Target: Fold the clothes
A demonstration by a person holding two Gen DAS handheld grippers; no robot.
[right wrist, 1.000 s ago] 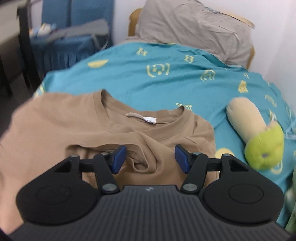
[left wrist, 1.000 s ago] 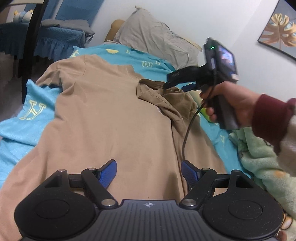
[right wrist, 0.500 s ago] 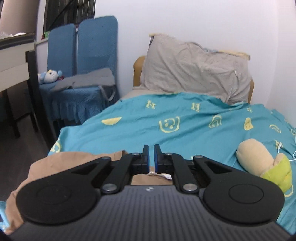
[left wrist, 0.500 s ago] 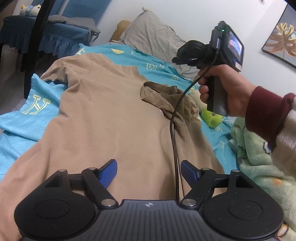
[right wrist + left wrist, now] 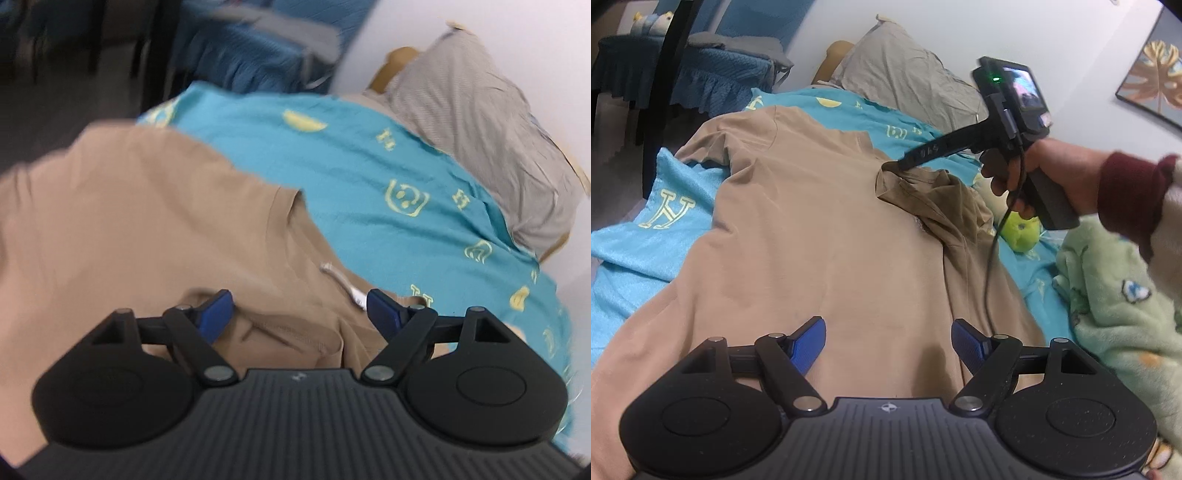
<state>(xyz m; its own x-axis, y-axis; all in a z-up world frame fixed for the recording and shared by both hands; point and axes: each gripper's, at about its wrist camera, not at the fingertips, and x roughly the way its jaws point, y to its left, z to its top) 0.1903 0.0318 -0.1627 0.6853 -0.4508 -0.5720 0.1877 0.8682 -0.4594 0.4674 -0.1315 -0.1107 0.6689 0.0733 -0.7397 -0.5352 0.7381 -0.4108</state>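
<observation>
A tan T-shirt (image 5: 827, 236) lies spread on the bed, neck end far from me, with its right sleeve (image 5: 934, 199) folded inward over the body. My left gripper (image 5: 888, 338) is open and empty, low over the shirt's lower part. My right gripper (image 5: 299, 310) is open and empty, just above the folded sleeve (image 5: 291, 332) next to the collar and its white label (image 5: 341, 282). In the left wrist view the right gripper (image 5: 905, 162) reaches down to the sleeve's top edge.
A teal bed sheet (image 5: 646, 229) with yellow prints covers the bed. A grey pillow (image 5: 905, 85) lies at the head. A yellow-green plush toy (image 5: 1021, 230) and a green fleece blanket (image 5: 1115, 295) lie on the right. A blue-covered chair (image 5: 713, 70) stands left.
My right gripper was lifted and shut half a second ago; now it is down at the folded sleeve and open. My left gripper has stayed open over the shirt's lower part.
</observation>
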